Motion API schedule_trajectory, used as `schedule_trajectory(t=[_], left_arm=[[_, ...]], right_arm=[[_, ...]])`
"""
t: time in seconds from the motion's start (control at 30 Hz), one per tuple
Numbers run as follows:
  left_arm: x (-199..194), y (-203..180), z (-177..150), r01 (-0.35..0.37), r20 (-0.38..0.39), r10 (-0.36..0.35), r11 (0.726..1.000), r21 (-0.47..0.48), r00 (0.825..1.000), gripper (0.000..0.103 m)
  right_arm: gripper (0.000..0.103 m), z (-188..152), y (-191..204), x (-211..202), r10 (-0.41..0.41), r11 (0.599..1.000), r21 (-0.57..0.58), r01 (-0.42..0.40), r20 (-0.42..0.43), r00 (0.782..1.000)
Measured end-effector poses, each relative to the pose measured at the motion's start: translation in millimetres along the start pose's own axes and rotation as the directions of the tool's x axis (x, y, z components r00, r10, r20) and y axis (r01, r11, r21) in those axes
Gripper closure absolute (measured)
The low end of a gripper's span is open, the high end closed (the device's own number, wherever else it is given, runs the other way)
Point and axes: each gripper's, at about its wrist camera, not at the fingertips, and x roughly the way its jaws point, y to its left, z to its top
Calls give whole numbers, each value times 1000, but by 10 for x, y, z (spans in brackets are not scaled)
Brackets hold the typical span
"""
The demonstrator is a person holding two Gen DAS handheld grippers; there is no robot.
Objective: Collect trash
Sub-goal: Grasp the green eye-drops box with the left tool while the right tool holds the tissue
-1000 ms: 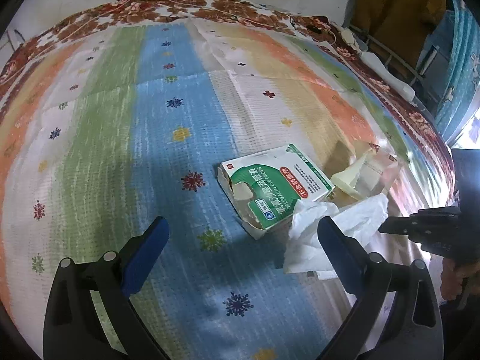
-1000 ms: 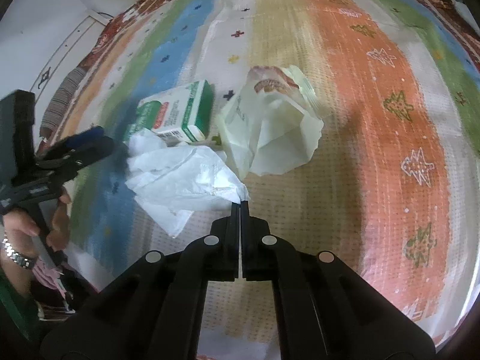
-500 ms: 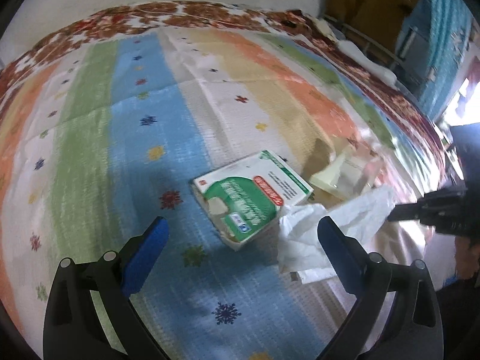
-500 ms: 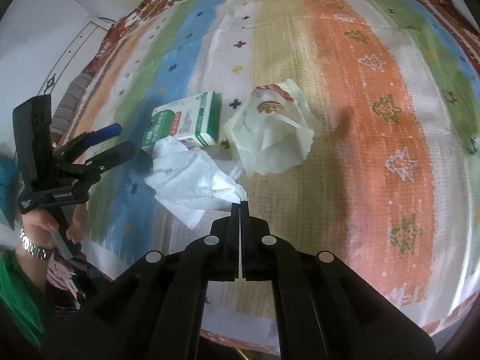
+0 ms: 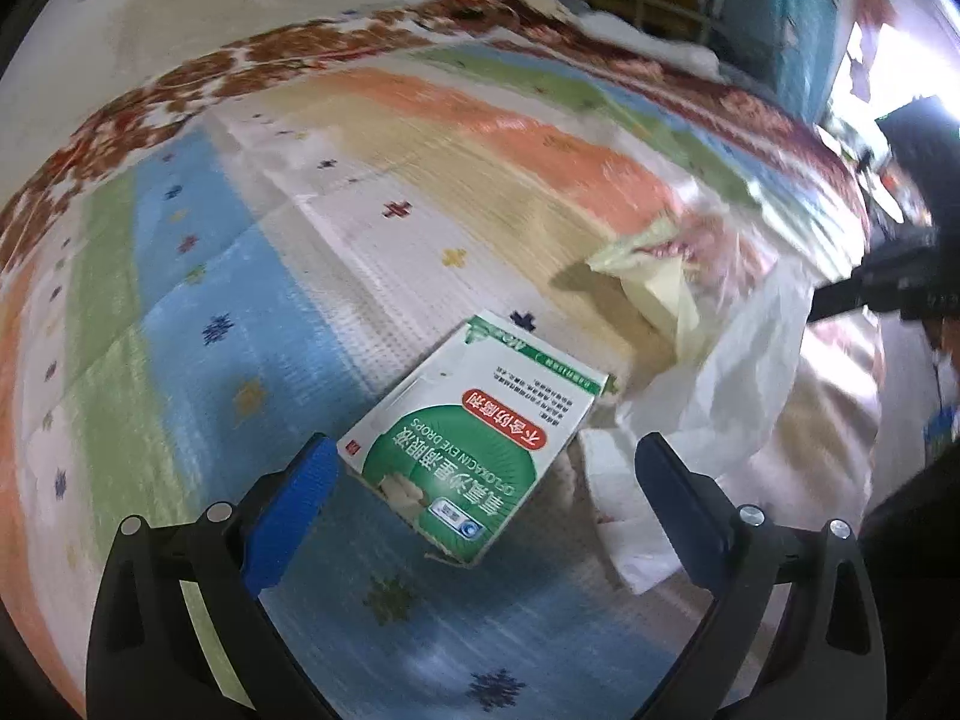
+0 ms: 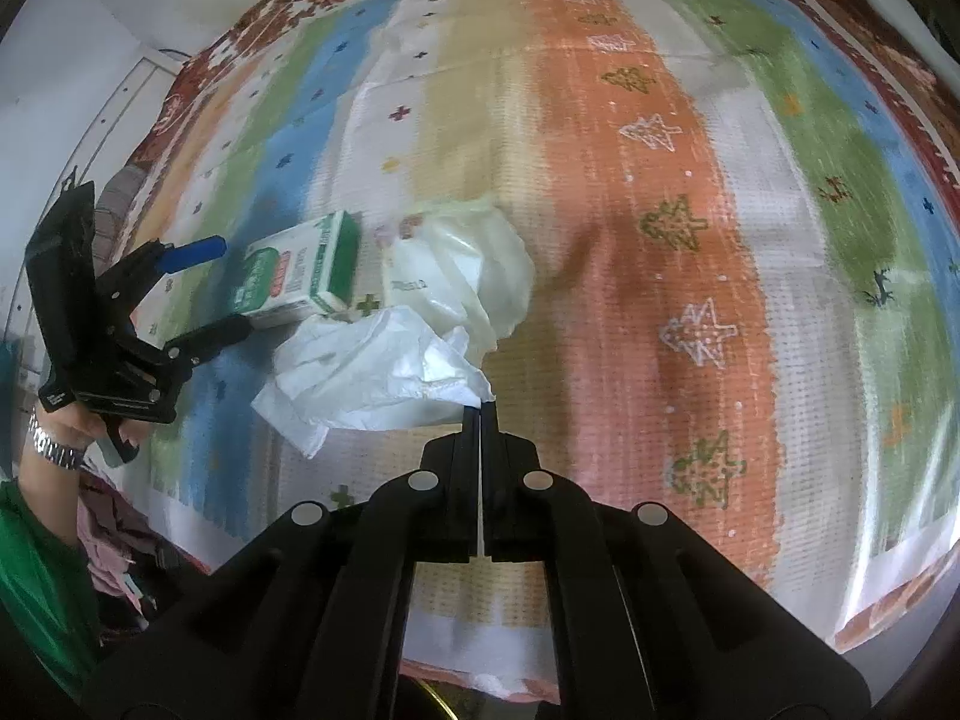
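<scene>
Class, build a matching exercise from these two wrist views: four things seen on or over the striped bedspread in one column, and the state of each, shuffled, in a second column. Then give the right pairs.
Things:
1. left gripper
2. right gripper
3. eye-drops box
4. yellowish bag

States:
A. lying flat on the bedspread
B. crumpled beside the box
C. jaws wide apart
D. pinching the white plastic bag

Pairs: 1-C, 2-D, 3-A, 4-B

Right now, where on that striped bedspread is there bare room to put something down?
The orange stripe and the green stripe beyond it are bare. It is crowded around the medicine box, the pale bag and the white bag, which touch or overlap. The left gripper straddles the box.
</scene>
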Motion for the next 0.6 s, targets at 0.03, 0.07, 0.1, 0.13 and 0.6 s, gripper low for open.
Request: schedule_trajectory(t=[0.03,0.07,0.1,0.13,0.6], left_arm=[[30,4,15,-6,-7,6,1000,23,1000,6],[52,15,32,-9,-8,9,999,39,1000,6],[76,38,55,-3,-9,4,999,50,1000,6],[103,65,78,4,-9,-3,999,54,1000,6],[420,44,21,105,-111,-93,988,112,989,26]], right_arm=[[103,-1,1,15,-1,1000,-1,1,-4,1000],[103,-6,12,32,0,1000,-4,0,-10,1000],[103,-12,27,44,1,1000,-9,-1,-14,1000],[103,-20,52,56,2,1000,-18,-2,-21,1000],[103,18,134,23,-21,997,-71,20,-11,1000]])
